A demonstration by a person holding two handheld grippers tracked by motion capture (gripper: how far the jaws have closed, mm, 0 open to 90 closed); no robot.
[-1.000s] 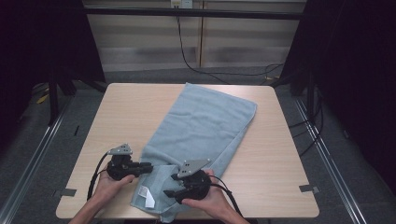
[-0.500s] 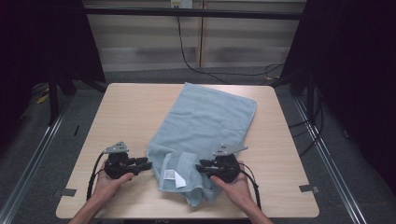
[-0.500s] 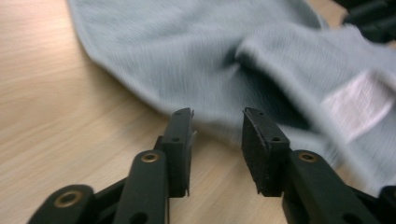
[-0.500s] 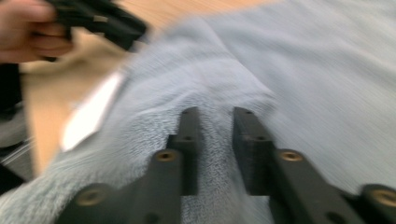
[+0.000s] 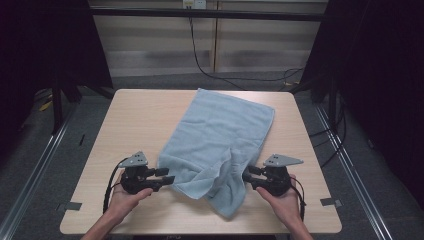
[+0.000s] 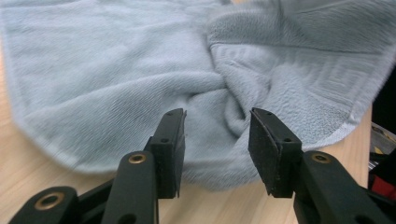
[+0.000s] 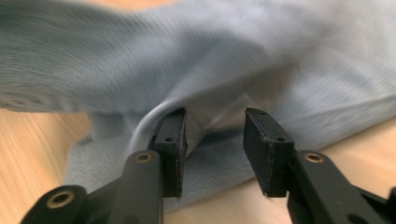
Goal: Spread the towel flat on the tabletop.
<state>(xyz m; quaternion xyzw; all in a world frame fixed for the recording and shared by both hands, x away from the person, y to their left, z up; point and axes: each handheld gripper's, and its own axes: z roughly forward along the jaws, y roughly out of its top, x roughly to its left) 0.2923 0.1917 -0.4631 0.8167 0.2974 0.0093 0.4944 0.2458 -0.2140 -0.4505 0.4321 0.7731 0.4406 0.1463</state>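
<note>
A light blue towel (image 5: 220,135) lies slantwise on the wooden table (image 5: 135,115), its near end bunched and folded over toward the front. My left gripper (image 5: 169,176) is at the towel's near left edge. In the left gripper view the jaws stand open (image 6: 215,116) with a twisted fold of towel (image 6: 116,70) between and below them. My right gripper (image 5: 246,175) is at the near right edge of the towel. In the right gripper view it is open (image 7: 215,114), and a blurred, raised fold of towel (image 7: 233,56) lies against its left jaw.
A hand holds each gripper near the table's front edge. Tape marks (image 5: 72,205) sit at the front corners. Bare wood lies to the left of the towel and along the front. Black frame posts and floor cables (image 5: 200,60) stand beyond the table.
My right gripper has swung from the front middle out to the right, dragging the towel's near end with it. The white label no longer shows. The left gripper has hardly moved.
</note>
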